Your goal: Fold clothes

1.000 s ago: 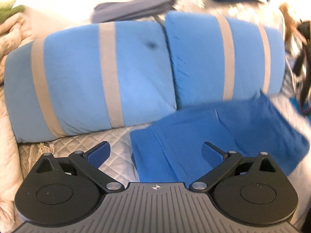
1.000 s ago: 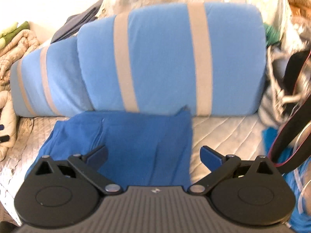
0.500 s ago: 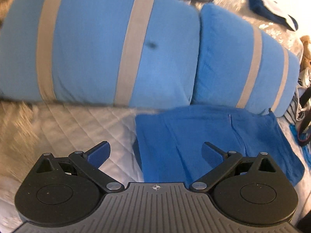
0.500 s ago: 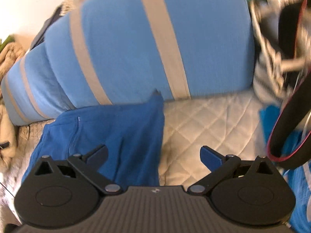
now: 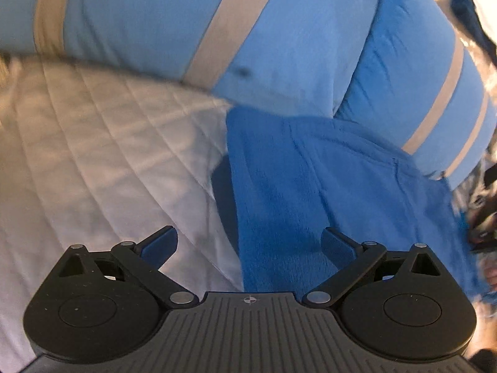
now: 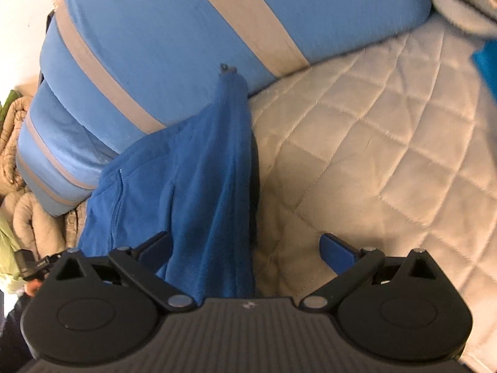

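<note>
Lying on the quilted bedspread (image 5: 102,143), the fleecy blue garment (image 5: 310,192) sits between both gaping grippers (image 5: 248,242) (image 6: 245,248).

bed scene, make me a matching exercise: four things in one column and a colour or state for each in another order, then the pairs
Things:
1. garment
2. pillow
3. quilt
4. left gripper

Colour or state:
A. off-white, diamond stitching
B. open, holding nothing
C. light blue with beige stripes
D. deep blue, lying on the quilt against the pillows

Pairs: 1-D, 2-C, 3-A, 4-B
</note>
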Tool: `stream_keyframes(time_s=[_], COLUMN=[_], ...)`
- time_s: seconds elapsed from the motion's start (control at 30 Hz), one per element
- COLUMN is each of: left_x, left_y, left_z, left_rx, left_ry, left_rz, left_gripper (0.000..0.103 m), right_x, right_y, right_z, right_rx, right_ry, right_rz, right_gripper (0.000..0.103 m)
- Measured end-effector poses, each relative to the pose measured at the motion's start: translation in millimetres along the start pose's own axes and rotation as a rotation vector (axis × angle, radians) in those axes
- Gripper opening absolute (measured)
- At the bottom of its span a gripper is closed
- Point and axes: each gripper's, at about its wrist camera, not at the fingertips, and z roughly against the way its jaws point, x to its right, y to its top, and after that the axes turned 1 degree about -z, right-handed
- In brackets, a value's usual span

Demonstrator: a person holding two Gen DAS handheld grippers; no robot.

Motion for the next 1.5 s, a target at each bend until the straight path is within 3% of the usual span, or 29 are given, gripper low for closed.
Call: stream_keyframes(time_s=[0.27, 0.4, 0.43, 0.53, 0.7, 0.77, 0.83, 0.87, 0.9, 0.93, 1.0, 1.1, 1.33, 1.5], left_x=[-28, -22, -20, -18, -13, -9, -10, -11, -12, -11, -5, 11, 60, 88], left_y=[-12, -13, -12, -10, -9, -9, -9, -9, -9, -9, -12, -12, -5, 2], left_z=[-23, -32, -34, -39, -46, -46, -45, -45, -44, -43, -41, -31, 11, 44], left_rx=[-0.039, -0.047, -0.047, -0.054, -0.057, -0.052, -0.056, -0.058, -0.061, -0.060, -0.049, -0.019, 0.054, 0.100], left_ry=[-0.329, -0.385, -0.386, -0.390, -0.370, -0.337, -0.302, -0.285, -0.268, -0.257, -0.236, -0.205, -0.143, -0.127], left_rz=[0.184, 0.187, 0.186, 0.191, 0.190, 0.199, 0.231, 0.248, 0.264, 0.269, 0.274, 0.239, 0.081, 0.006], left_gripper=[0.101, 0.101, 0.101, 0.101, 0.101, 0.095, 0.074, 0.072, 0.066, 0.062, 0.054, 0.030, 0.023, 0.022], right_x=[23, 20, 17, -2, -14, -16, -18, -20, -21, -22, -26, -38, -76, -109], right_y=[2, 1, 1, 0, 5, 3, 0, -1, -2, -3, -6, -11, -20, -21], right_z=[-7, -20, -25, -41, -52, -54, -56, -57, -58, -59, -61, -57, -33, -5], right_rx=[0.042, 0.009, -0.013, -0.050, -0.081, -0.086, -0.090, -0.092, -0.094, -0.097, -0.091, -0.057, 0.020, 0.077], right_ry=[0.189, 0.307, 0.336, 0.300, 0.267, 0.251, 0.234, 0.225, 0.217, 0.209, 0.174, 0.130, 0.037, 0.037], right_rz=[-0.112, -0.122, -0.121, -0.032, -0.009, -0.023, -0.036, -0.043, -0.050, -0.057, -0.072, -0.059, 0.027, 0.091], right_gripper=[0.102, 0.101, 0.101, 0.101, 0.101, 0.101, 0.098, 0.097, 0.085, 0.064, 0.055, 0.042, 0.033, 0.032])
